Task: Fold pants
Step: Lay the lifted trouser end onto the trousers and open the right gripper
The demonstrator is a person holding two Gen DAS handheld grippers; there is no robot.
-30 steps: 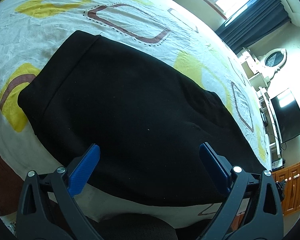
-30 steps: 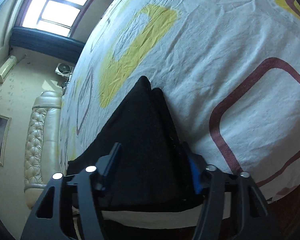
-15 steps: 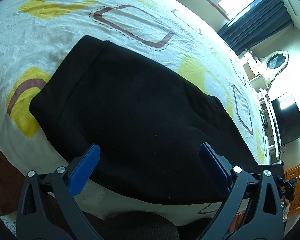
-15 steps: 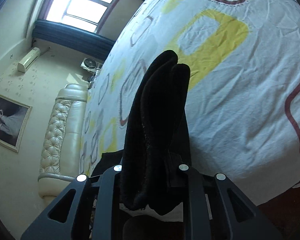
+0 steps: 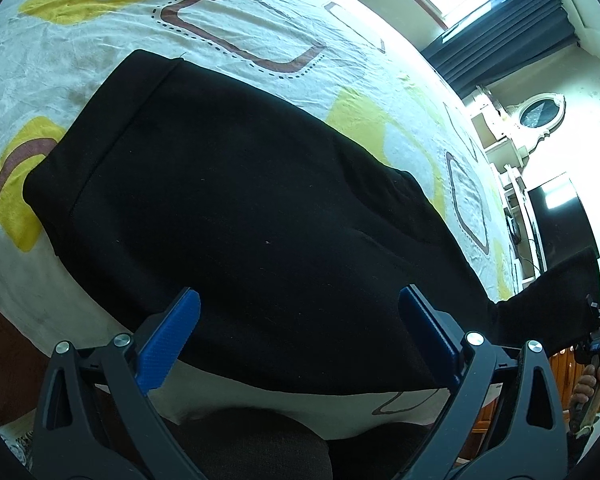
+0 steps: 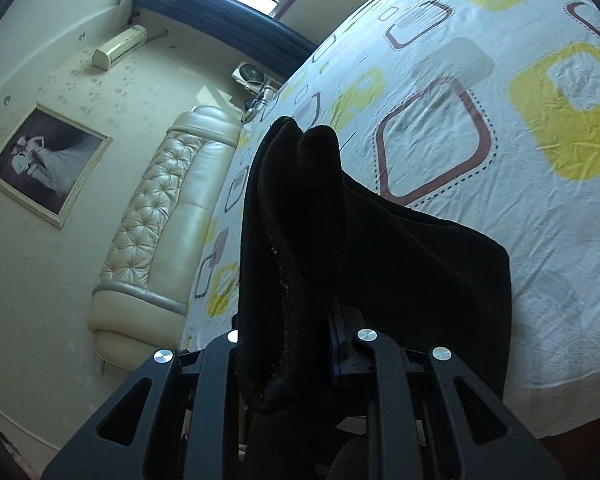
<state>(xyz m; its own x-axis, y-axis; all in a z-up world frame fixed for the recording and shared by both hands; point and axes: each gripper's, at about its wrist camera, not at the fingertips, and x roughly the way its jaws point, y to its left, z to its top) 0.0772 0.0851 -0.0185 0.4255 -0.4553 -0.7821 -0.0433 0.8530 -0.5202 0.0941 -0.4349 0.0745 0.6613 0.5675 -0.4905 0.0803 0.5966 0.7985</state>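
Note:
Black pants (image 5: 240, 208) lie flat across the patterned bed sheet (image 5: 260, 16), with the waistband to the left. My left gripper (image 5: 300, 332) stands open over their near edge, and its blue pads (image 5: 172, 336) have only flat cloth between them. My right gripper (image 6: 296, 344) is shut on the bunched leg ends (image 6: 296, 200), which stick up between its jaws. In the left wrist view that lifted leg end (image 5: 556, 292) hangs above the bed at the far right. There it is held by the right gripper (image 5: 598, 320), with a hand (image 5: 588, 388) below it.
A cream tufted headboard (image 6: 160, 232) bounds one end of the bed. A framed picture (image 6: 48, 164) and an air conditioner (image 6: 120, 46) hang on the wall. A TV (image 5: 560, 220) and shelves stand past the other end. The sheet beyond the pants is bare.
The right gripper shut on the leg ends, then raised them off the bed and carried them along over it. The left gripper stayed open and almost still.

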